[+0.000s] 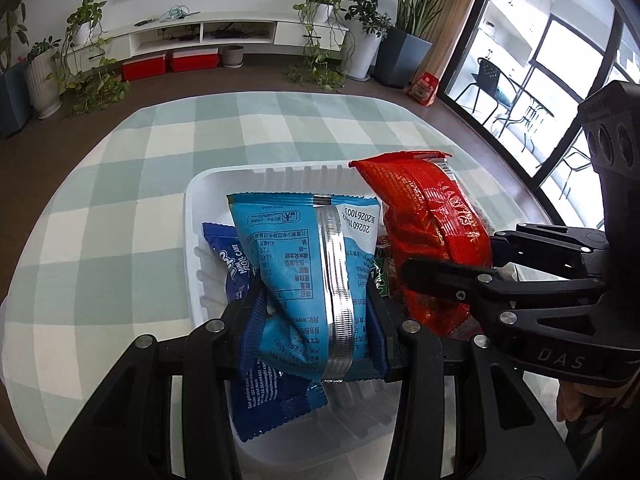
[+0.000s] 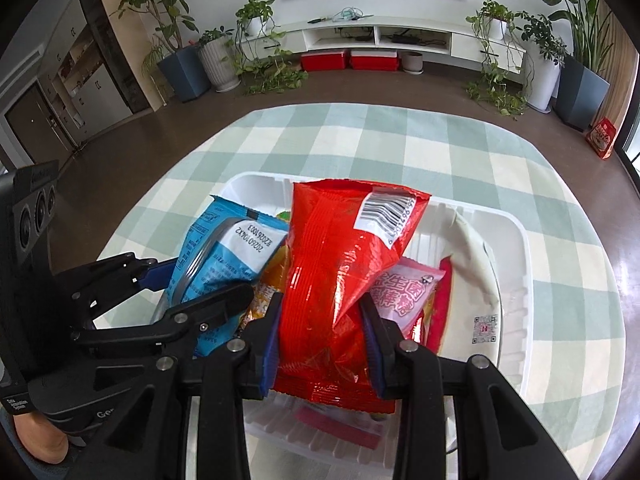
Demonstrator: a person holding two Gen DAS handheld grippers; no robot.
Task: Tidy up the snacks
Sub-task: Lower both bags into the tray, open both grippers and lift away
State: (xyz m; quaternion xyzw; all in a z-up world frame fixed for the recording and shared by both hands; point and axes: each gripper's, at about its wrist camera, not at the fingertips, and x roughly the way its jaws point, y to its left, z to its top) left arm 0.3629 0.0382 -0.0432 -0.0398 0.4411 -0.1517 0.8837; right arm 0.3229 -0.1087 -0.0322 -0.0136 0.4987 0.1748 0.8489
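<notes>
My left gripper (image 1: pixel 316 300) is shut on a light blue snack packet (image 1: pixel 304 256) and holds it upright over the white plastic tray (image 1: pixel 208 184). A dark blue mini roll cake packet (image 1: pixel 264 396) lies in the tray beneath it. My right gripper (image 2: pixel 322 308) is shut on a red snack packet (image 2: pixel 332 272), upright over the same tray (image 2: pixel 516 264). The red packet (image 1: pixel 428 232) and right gripper (image 1: pixel 452 256) also show at the right of the left wrist view. The blue packet (image 2: pixel 224 256) and left gripper (image 2: pixel 200 280) show at the left of the right wrist view.
The tray sits on a round table with a green and white checked cloth (image 1: pixel 120 208). In the tray's right part lie a pink packet (image 2: pixel 404 292), a white packet with a QR code (image 2: pixel 476 292) and an orange packet (image 2: pixel 266 284). Potted plants and a TV cabinet stand beyond.
</notes>
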